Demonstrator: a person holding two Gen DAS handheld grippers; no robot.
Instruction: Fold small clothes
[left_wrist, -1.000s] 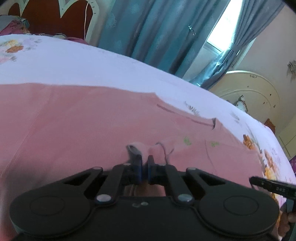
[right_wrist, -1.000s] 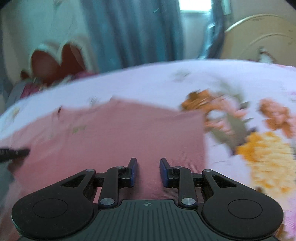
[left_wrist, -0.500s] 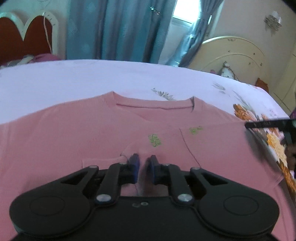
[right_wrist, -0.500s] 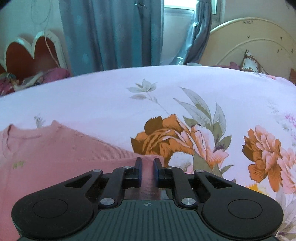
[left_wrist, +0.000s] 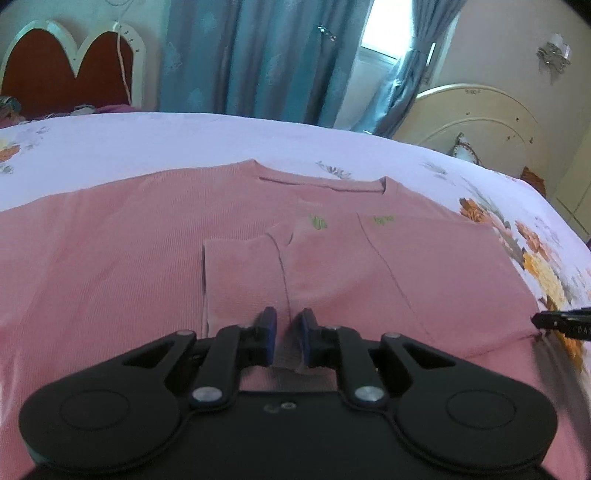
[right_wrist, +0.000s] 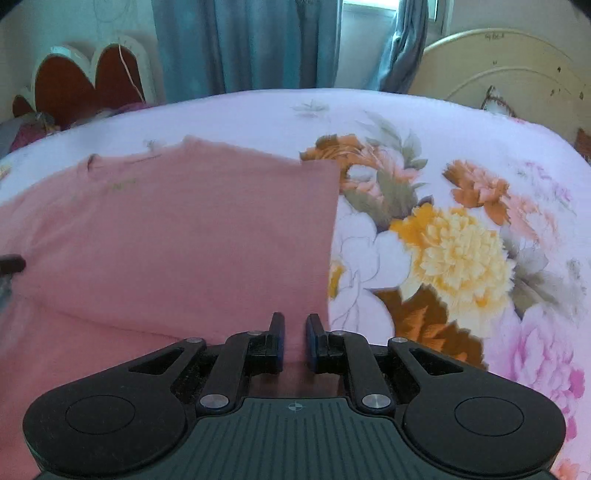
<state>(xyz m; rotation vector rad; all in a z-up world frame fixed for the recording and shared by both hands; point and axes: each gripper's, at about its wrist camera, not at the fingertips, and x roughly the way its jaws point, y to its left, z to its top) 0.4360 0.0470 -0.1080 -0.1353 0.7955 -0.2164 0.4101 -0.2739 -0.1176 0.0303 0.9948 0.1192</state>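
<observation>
A bed with a lilac floral sheet (left_wrist: 207, 140) fills both views; bare sheet lies beyond the garment's collar and to its right, over the printed flowers (right_wrist: 458, 243). A pink shirt (left_wrist: 110, 251) lies flat on the sheet, neckline (left_wrist: 321, 182) pointing away toward the blue curtains (left_wrist: 258, 55), its long axis running left to right. The right sleeve (left_wrist: 424, 266) is folded inward over the chest, giving a straight right edge (right_wrist: 332, 236). Left gripper (left_wrist: 287, 338): jaws slightly parted over the folded cuff, no cloth pinched. Right gripper (right_wrist: 294, 341): jaws slightly parted at the near right hem, nothing held.
</observation>
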